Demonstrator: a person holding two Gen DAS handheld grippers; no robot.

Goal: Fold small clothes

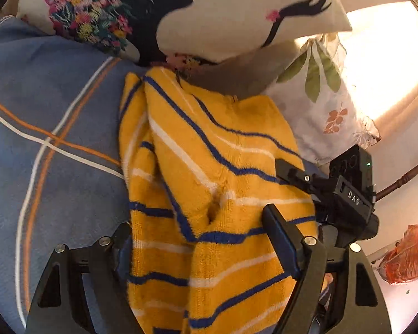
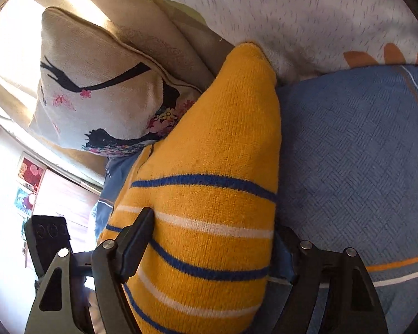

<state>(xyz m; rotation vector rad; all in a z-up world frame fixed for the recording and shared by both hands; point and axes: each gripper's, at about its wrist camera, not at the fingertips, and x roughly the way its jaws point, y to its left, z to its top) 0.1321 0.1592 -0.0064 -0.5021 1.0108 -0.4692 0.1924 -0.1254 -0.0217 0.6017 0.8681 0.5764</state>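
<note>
A small yellow knit garment (image 1: 209, 167) with blue and white stripes lies bunched on a blue bedspread (image 1: 55, 97). My left gripper (image 1: 200, 239) straddles its near end, fingers on either side with cloth between them. The right gripper (image 1: 348, 194) shows in the left wrist view at the garment's right edge. In the right wrist view the same garment (image 2: 209, 181) fills the space between the right gripper's fingers (image 2: 211, 239), with a folded point stretching away. Both grippers appear to be shut on the cloth.
A cream cushion (image 1: 237, 14) with a printed face and flowers leans at the head of the bed, also in the right wrist view (image 2: 97, 91). A white leaf-print pillow (image 1: 320, 97) lies to the right. An orange object (image 1: 409, 256) sits on a white surface beyond.
</note>
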